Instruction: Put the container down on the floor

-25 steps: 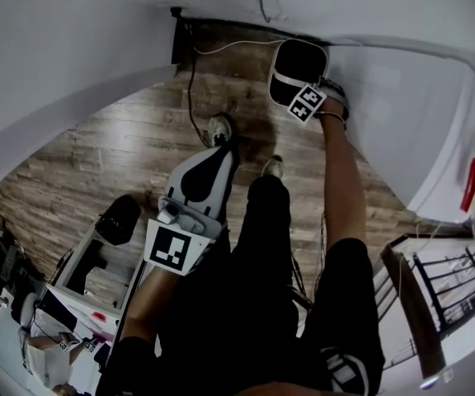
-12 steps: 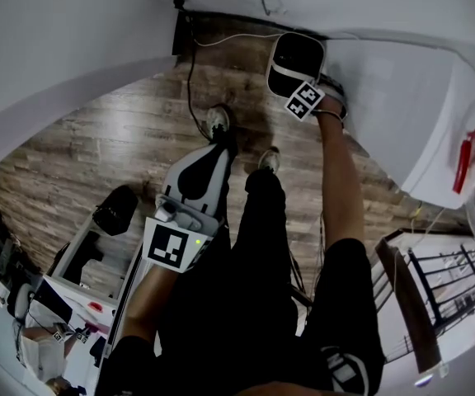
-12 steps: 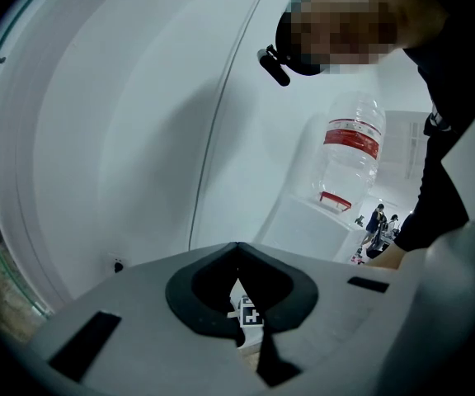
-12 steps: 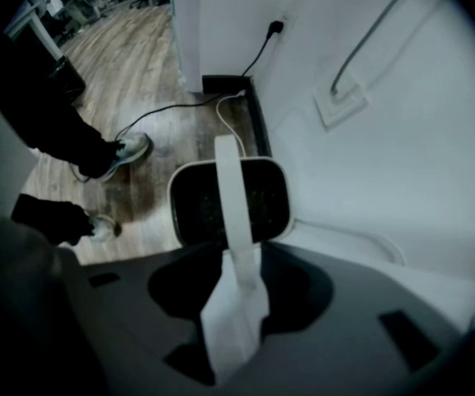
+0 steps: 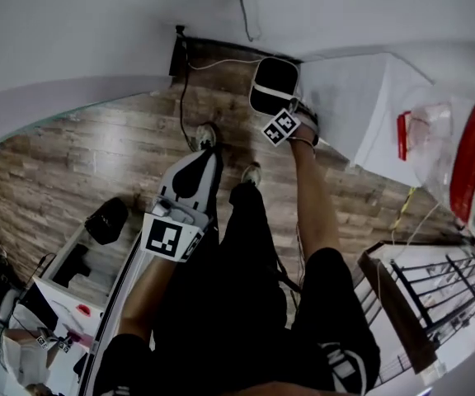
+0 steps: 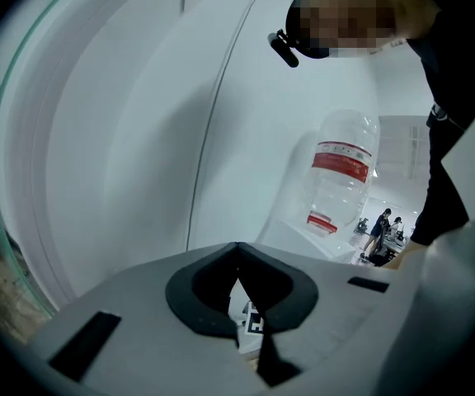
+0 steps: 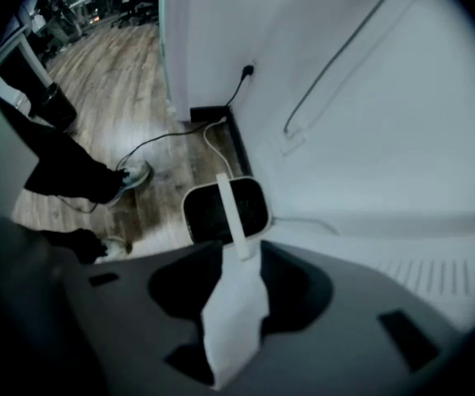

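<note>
The container (image 5: 275, 79) is a white bin with a black inside, standing on the wood floor against the wall. In the right gripper view the container (image 7: 225, 209) lies well below the jaws, with a white handle strip (image 7: 231, 213) across its mouth. My right gripper (image 5: 274, 107) hangs over it, pointing steeply down. The right gripper (image 7: 239, 258) has just been opening; its jaws stand apart with only pale background in the gap. My left gripper (image 5: 213, 151) is held out over the floor near my legs. In its own view the left gripper (image 6: 237, 246) has its tips meeting and holds nothing.
A black cable (image 5: 184, 97) runs from a wall box (image 5: 176, 52) across the floor by my shoes (image 5: 203, 134). A white table (image 5: 361, 106) with bagged items (image 5: 468, 163) stands right of the container. A black rack (image 5: 435, 295) is at the lower right, a black bin (image 5: 105, 219) at the left.
Both grippers have risen and the floor looks farther off. The container has stayed by the wall and looks smaller. More of the white table and its bags has come into view at the right.
</note>
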Motion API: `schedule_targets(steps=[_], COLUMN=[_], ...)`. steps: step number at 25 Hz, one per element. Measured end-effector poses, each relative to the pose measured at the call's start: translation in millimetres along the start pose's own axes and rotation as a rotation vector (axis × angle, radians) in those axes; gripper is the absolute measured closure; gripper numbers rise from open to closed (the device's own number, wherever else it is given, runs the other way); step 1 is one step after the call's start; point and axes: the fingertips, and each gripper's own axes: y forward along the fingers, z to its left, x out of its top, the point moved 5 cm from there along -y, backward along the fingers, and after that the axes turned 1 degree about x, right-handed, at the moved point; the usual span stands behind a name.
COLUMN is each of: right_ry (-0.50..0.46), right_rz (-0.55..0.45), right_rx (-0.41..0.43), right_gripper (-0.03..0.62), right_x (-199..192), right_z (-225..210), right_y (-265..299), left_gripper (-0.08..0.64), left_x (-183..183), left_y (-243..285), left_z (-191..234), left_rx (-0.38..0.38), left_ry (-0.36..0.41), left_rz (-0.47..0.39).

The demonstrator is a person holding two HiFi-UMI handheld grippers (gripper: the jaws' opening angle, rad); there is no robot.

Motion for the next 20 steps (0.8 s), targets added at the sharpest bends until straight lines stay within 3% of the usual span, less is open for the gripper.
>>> schedule_targets(steps=[6, 9, 12, 16, 20], right_ry=[0.207, 0.304, 0.435, 0.561, 0.755], right_rz=[-0.132, -0.251, -0.382, -0.541, -0.700], right_rx=[-0.038, -0.070, -0.049, -0.061, -0.047], right_gripper=[0.457, 0.496, 0.519, 0.534, 0.538], right_x=[-3.8, -7.9, -20.1, -41.0, -70.1], right_z=[-2.7, -11.6, -24.0, -41.8, -53.4], right_y=[-106.4, -173.1, -241.9, -322.5, -400.3], left_gripper=[0.528, 0.528, 0.528, 0.528, 0.528], left_x=[45.4, 58.7, 70.6, 83.9, 96.1], left_y=[-35.0, -48.5, -56.5, -65.4, -82.2], left_z=[-32.4, -51.2, -73.0, -97.5, -118.8], left_rx=[0.006, 0.014, 0.007, -0.005, -0.029], left_ry=[0.013, 0.026, 0.044, 0.064, 0.081], left_rz=[-0.047, -0.063, -0.085, -0.109, -0.137])
